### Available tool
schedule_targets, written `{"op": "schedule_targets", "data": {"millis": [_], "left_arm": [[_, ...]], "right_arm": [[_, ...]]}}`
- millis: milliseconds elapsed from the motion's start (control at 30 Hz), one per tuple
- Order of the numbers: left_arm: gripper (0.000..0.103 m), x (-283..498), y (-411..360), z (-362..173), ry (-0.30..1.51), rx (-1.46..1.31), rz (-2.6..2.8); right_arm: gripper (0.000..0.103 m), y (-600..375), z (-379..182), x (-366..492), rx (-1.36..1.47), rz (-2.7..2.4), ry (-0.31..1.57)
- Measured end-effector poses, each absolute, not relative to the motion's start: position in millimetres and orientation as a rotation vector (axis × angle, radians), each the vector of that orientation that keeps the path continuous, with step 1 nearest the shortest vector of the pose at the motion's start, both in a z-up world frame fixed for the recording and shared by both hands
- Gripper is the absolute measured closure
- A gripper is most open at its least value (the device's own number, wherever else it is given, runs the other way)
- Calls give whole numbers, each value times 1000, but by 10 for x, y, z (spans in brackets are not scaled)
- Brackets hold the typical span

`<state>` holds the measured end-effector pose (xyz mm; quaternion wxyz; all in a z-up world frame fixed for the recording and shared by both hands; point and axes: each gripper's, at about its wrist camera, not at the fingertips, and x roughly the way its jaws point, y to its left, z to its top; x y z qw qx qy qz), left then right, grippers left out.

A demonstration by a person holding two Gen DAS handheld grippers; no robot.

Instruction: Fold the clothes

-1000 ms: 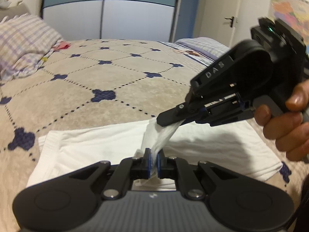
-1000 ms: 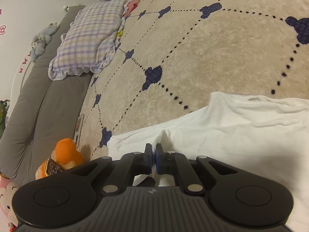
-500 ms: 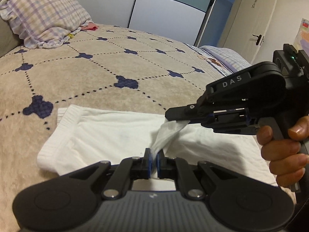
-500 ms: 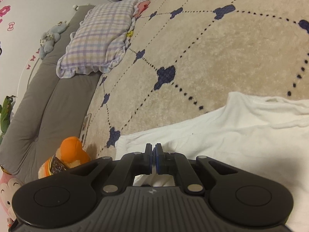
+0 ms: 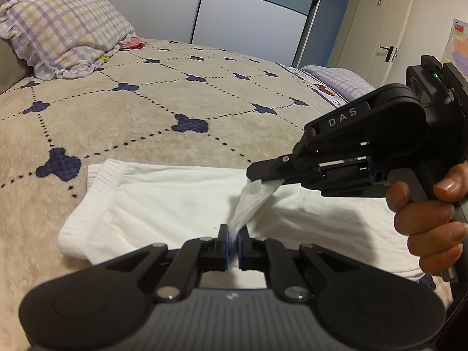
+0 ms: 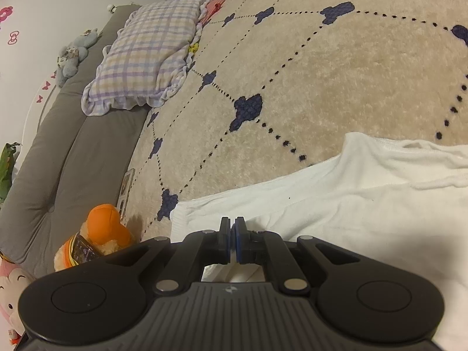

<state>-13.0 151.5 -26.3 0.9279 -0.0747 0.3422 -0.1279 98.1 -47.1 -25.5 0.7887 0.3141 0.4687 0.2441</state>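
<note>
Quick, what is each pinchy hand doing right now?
Left gripper: closed, fingers pinching the white garment.
Right gripper: closed, pinching the same strip of white garment.

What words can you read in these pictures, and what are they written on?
"DAS": white letters on the side of the right gripper, seen in the left wrist view.
Wall poster by the door: print too small to read.
Label on the orange plush toy: too blurred to read.
Card on the bed edge: too small to read.

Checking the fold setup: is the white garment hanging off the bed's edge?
No, the white garment lies flat on the beige patterned bedspread.
</note>
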Motion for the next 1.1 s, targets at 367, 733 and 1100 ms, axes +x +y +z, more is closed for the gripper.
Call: {"op": "schedule_targets", "data": {"millis": [367, 733, 1100], "left_arm": [[97, -138, 1539, -272, 698, -157, -263], [97, -162, 1460, -287, 683, -100, -262], [96, -197, 1317, -286, 649, -2, -273]], "right_arm": [[99, -480, -254, 974, 685, 531, 1008], [95, -510, -234, 980, 672, 515, 1034], [62, -437, -225, 937, 647, 567, 1099]]}}
